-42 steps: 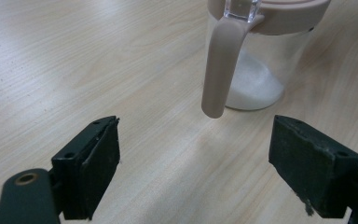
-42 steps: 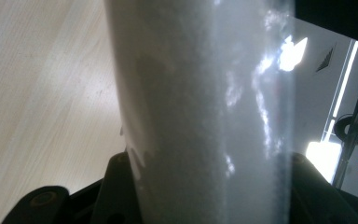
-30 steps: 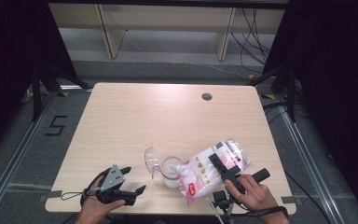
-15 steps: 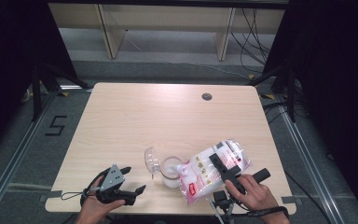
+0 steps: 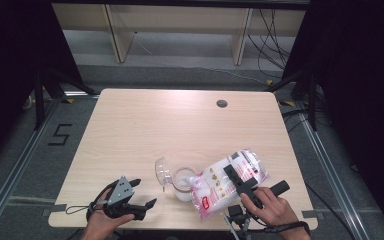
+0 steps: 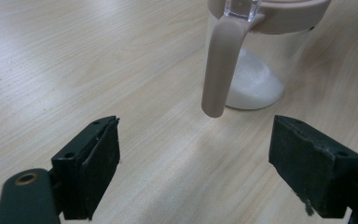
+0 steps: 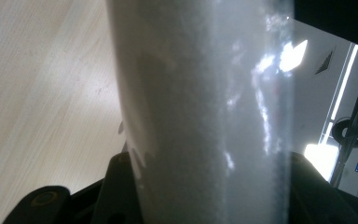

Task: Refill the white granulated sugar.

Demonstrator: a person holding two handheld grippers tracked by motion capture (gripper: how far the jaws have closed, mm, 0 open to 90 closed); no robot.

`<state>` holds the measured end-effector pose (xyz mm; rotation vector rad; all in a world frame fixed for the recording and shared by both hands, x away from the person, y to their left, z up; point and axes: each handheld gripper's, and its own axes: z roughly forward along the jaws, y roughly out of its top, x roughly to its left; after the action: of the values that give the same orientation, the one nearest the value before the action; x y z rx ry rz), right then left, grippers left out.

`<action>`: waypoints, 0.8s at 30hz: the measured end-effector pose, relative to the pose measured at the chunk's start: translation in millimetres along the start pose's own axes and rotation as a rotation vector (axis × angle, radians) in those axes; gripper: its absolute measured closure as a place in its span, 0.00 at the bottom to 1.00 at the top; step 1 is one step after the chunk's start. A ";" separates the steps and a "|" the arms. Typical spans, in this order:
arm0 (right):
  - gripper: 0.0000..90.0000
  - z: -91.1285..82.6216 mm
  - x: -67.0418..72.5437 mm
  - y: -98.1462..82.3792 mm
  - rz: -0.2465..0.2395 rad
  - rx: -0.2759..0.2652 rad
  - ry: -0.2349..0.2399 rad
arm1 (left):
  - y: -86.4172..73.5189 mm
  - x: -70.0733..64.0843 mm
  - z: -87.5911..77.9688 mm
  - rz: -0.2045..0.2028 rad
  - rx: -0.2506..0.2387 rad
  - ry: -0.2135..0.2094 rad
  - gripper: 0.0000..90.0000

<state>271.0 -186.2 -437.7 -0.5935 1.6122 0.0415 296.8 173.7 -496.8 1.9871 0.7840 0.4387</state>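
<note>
Here my right gripper (image 5: 240, 181) clamps the bag (image 5: 225, 182), tipped toward nine o'clock so its corner meets the jar (image 5: 184, 184) near the table's (image 5: 180, 120) six o'clock edge; my left gripper (image 5: 136, 199) waits wide open, ready to steady it

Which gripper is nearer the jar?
Right. The right gripper holds the bag just beside the jar; the left gripper sits open, farther to its left.
</note>
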 end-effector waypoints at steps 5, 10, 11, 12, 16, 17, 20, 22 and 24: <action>0.68 -0.4 -0.6 -1.1 -0.003 0.001 -0.005 | -0.1 -0.4 0.2 -0.004 -0.003 -0.001 0.18; 0.68 -0.4 -0.8 -1.0 -0.002 0.000 -0.005 | 0.3 -0.2 0.0 0.001 -0.010 -0.001 0.18; 0.68 -0.5 -0.9 -1.0 -0.001 0.000 -0.006 | 0.2 0.4 -0.5 0.010 0.000 0.002 0.18; 0.68 -0.6 -1.0 -1.1 -0.002 -0.001 -0.006 | 0.3 0.9 -0.4 0.018 0.000 0.000 0.18; 0.68 -0.2 -1.1 -1.6 0.001 -0.006 -0.009 | 0.5 2.2 -0.3 0.033 0.009 0.003 0.18; 0.68 0.5 -2.5 -1.6 -0.016 -0.017 -0.014 | 0.2 0.8 0.4 0.018 -0.002 -0.002 0.18; 0.68 0.3 -1.6 -1.5 -0.008 -0.010 -0.006 | 0.5 1.1 -0.4 0.022 -0.001 0.000 0.18; 0.68 -0.6 -0.7 -1.1 0.005 -0.002 -0.008 | 0.4 0.8 -0.1 0.012 -0.009 -0.004 0.18; 0.68 0.4 -2.7 -0.7 -0.020 -0.019 -0.012 | 0.4 1.4 -0.4 0.021 0.000 0.000 0.18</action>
<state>271.6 -185.7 -435.0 -0.6224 1.5962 0.0455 297.8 174.8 -496.2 1.9970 0.7639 0.4508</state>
